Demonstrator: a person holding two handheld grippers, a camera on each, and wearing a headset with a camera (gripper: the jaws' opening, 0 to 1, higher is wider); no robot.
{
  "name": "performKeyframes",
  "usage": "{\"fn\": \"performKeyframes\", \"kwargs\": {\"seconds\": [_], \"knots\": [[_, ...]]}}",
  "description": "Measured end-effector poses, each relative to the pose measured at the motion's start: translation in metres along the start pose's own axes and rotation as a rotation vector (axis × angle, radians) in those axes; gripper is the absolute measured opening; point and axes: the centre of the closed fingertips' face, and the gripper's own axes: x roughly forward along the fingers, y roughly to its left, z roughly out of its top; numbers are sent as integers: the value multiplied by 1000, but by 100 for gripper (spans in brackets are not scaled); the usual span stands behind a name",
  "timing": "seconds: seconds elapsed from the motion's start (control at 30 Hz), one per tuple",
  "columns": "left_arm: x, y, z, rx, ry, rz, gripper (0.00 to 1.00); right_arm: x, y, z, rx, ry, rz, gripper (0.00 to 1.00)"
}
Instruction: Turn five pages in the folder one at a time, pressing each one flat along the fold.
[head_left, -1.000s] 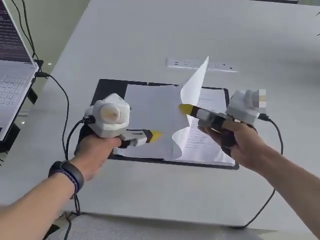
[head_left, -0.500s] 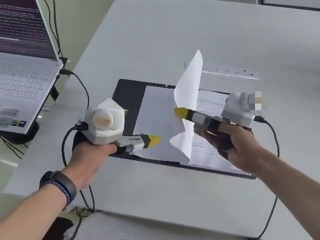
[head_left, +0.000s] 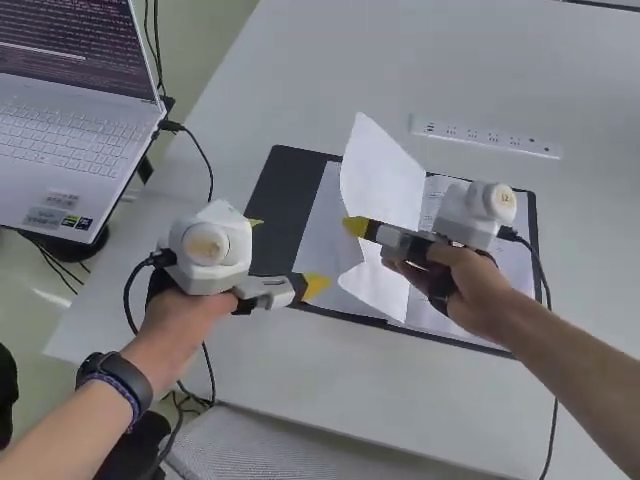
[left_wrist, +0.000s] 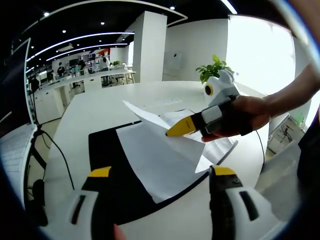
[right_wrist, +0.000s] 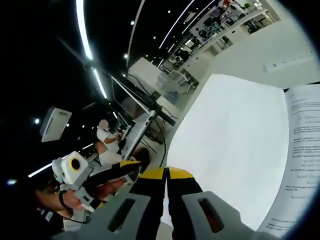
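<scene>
On the white table (head_left: 330, 60), our right gripper (head_left: 354, 227) clamps a page (head_left: 380, 185) mid-turn over the folder (head_left: 280, 190). Left gripper (left_wrist: 161, 172) jaws are apart. Pressing remains, and we cannot tell the count.

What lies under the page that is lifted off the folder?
Under the lifted page, held by the right hand-held gripper, a printed sheet lies in the black folder. The page hides much of its text.
</scene>
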Motion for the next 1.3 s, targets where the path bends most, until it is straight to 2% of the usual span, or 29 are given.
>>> {"fn": "performKeyframes", "kwargs": {"seconds": [0.23, 0.5, 0.63, 0.8, 0.9, 1.3], "knots": [[-4, 1, -5, -14, -2, 7, 78, 19, -9, -15, 31, 39, -31, 0], [-7, 3, -15, -31, 6, 11, 78, 33, -13, -29, 69, 68, -57, 0], [-9, 1, -15, -34, 6, 11, 79, 38, -16, -36, 83, 85, -73, 0], [-11, -5, -15, -29, 11, 7, 79, 52, -46, -38, 105, 98, -103, 0], [-12, -4, -14, -31, 10, 9, 79, 58, -57, -43, 113, 115, -114, 0], [-13, -1, -15, -38, 14, 19, 79, 67, -85, -60, 136, 150, -172, 0]]}}
